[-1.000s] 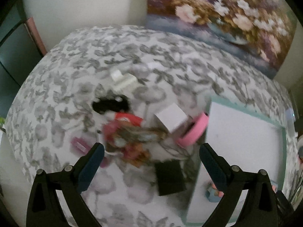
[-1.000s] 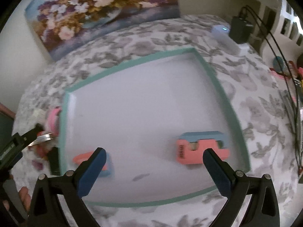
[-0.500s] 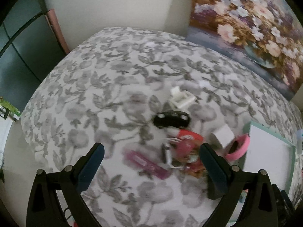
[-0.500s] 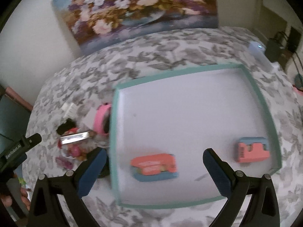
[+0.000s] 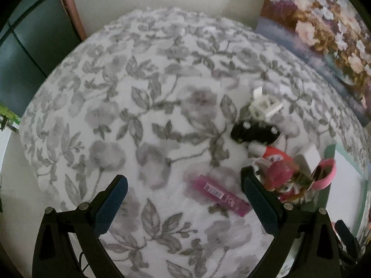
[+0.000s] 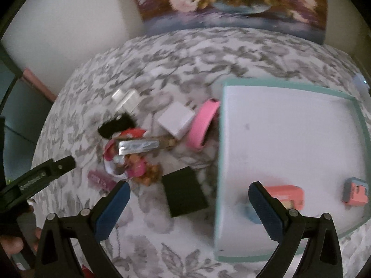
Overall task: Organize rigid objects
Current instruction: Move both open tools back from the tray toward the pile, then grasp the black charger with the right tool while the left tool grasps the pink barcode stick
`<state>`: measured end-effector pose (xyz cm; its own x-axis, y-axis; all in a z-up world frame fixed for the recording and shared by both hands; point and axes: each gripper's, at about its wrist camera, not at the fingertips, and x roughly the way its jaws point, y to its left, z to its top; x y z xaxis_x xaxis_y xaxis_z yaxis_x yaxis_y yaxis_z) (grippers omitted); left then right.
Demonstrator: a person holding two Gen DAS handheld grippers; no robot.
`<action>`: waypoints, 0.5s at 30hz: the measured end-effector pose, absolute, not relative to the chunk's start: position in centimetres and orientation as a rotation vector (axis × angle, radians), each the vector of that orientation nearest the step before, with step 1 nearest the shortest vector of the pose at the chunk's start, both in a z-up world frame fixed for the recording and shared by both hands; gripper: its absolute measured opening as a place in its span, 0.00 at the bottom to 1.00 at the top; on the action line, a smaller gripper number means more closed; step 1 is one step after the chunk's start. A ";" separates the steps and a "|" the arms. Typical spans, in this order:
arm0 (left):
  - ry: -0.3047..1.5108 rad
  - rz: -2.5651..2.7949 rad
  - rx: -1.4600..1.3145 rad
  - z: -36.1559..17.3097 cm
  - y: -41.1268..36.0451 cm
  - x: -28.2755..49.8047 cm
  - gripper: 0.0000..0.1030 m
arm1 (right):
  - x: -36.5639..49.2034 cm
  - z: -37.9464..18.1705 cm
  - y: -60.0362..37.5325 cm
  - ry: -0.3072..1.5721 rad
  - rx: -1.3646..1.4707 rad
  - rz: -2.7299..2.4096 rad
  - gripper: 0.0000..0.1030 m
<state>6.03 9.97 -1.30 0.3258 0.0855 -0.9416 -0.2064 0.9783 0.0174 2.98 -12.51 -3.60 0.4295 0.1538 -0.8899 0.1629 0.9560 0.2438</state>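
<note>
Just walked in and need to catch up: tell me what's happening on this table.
A person holds two grippers, sorting small items into a teal-rimmed tray. Two pink-and-blue pieces already lie inside. The left gripper and right gripper are both open and empty. A clutter pile waits beside the tray: black toy car, pink ring, white cube, black block.

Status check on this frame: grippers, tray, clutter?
Left gripper and right gripper open, empty. Two pink-and-blue items in teal tray. Black block, pink ring, white cube beside tray.

Left of the tray (image 6: 219, 162): a clutter of box (image 6: 176, 120), toy car (image 6: 116, 125), wallet (image 6: 184, 191); inside it, two staplers (image 6: 285, 194).
</note>
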 end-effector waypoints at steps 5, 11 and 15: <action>1.298 0.171 -0.107 -3.7 10.2 6.1 0.97 | 3.5 -5.0 -11.4 1.163 0.299 0.043 0.99; 1.319 0.123 -0.146 -4.4 10.4 6.1 0.97 | 3.7 -5.9 -11.0 1.176 0.259 0.035 0.88; 1.330 0.084 -0.162 -4.8 10.2 6.1 0.97 | 3.7 -5.6 -11.7 1.170 0.280 0.027 0.80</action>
